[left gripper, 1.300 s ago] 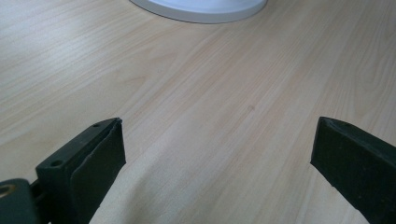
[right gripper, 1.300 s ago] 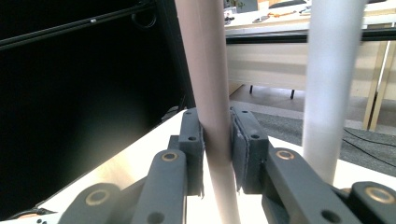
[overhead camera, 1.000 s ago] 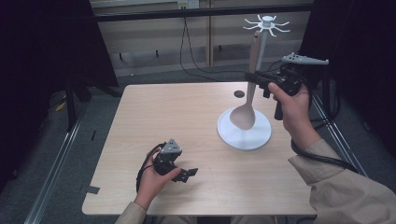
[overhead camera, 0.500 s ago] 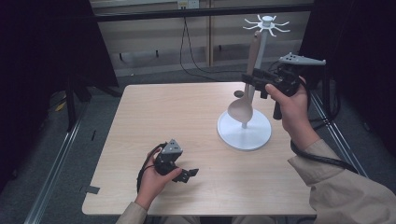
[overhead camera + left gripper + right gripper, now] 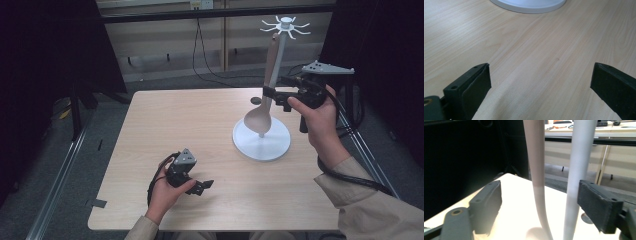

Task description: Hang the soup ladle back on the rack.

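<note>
A white stand (image 5: 262,145) with a round base and a crown of hooks (image 5: 285,24) rises at the table's right. A pale wooden spoon (image 5: 260,119) hangs bowl-down along its pole, its top end up at a hook. My right gripper (image 5: 273,96) is at the spoon's handle at mid height. Its jaws have just been opening. In the right gripper view the handle (image 5: 536,170) stands between the wide-apart jaws of the right gripper (image 5: 540,192) and neither pad touches it. The stand's pole (image 5: 580,157) is just beyond. My left gripper (image 5: 202,187) rests low at the table's front, open, with bare tabletop in front of the left gripper (image 5: 540,82).
A small dark disc (image 5: 256,100) lies on the table behind the spoon. The stand's base (image 5: 529,3) lies ahead of the left gripper. Desks and cables stand beyond the table's far edge, and dark curtains hang at both sides.
The right gripper's jaws have come apart off the spoon's handle. The spoon's bowl has shifted slightly leftward over the base. The left hand has stayed put.
</note>
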The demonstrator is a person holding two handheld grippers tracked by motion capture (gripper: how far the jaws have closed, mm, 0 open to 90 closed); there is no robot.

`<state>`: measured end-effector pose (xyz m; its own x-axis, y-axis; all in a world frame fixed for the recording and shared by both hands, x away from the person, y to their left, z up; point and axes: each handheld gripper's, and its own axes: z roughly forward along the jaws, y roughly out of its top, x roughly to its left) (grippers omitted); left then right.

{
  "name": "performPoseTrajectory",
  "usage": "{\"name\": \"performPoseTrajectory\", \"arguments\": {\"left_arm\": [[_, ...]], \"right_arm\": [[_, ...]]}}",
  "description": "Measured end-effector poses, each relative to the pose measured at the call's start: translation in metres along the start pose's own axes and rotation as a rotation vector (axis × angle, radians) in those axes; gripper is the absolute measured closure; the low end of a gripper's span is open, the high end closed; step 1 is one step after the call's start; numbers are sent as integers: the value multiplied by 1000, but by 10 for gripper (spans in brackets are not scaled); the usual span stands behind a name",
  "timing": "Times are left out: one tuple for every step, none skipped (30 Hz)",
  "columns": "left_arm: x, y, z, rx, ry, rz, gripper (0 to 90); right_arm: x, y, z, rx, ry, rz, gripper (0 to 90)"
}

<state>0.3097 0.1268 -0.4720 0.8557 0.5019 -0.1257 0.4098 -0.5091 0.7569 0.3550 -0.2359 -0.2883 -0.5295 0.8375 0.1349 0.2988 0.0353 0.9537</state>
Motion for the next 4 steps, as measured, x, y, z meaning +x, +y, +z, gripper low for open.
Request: {"name": "performPoseTrajectory", "arguments": {"left_arm": [[0,1,0,1,2,3,28],[-1,1,0,-2,1,6,28],[-1,1,0,0,5,5,28],[-1,2,0,-1,5,8,28]], "right_arm": [[0,-1,-1,1,-6,-4,173],[0,-1,-3,0,-11,-5,166],[0,-2,-5,3,-15,-9,158],[1,-2,-6,5,-18,-14,154]]}}
